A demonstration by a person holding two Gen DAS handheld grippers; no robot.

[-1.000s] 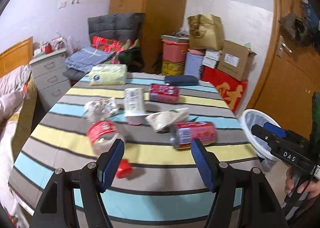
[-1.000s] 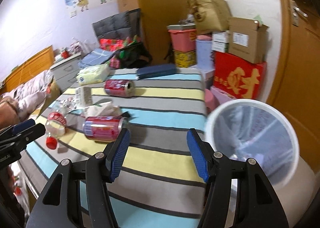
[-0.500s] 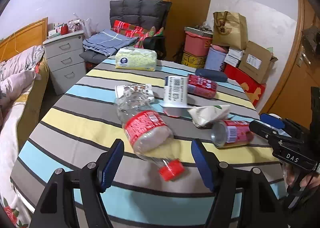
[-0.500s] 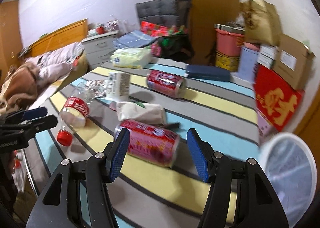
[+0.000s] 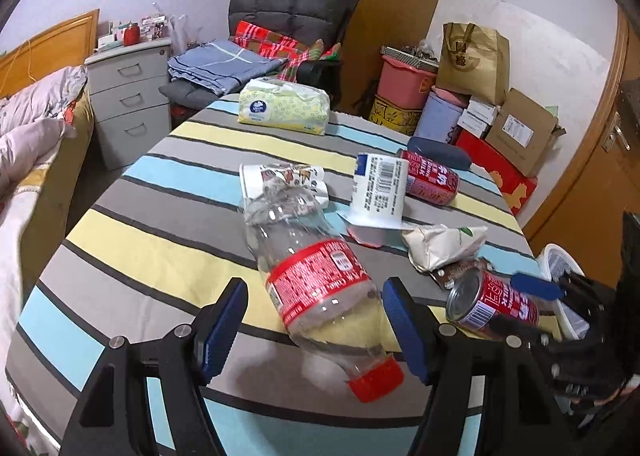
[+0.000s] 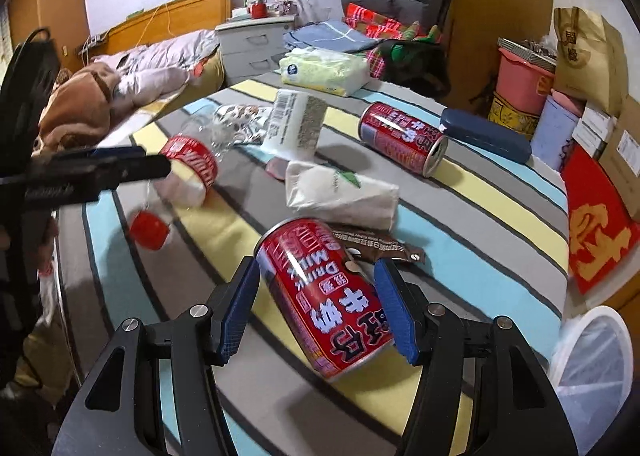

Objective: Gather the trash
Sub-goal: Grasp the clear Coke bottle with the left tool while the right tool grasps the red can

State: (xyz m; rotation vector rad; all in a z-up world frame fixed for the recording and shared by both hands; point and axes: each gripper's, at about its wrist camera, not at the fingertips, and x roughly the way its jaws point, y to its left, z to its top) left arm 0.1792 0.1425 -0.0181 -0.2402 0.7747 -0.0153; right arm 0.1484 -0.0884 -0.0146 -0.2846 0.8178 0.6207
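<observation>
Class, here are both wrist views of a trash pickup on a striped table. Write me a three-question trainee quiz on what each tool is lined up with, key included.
1. True or false: the right tool has its jaws open on either side of a red milk can.
2. Which item lies between the jaws of the left tool? A) tissue pack B) plastic bottle C) blue case
3. Fill in: the plastic bottle has a ____ cap, pointing toward the camera.

Key
1. True; the can lies on the striped table, with gaps at the pads.
2. B
3. red
</observation>
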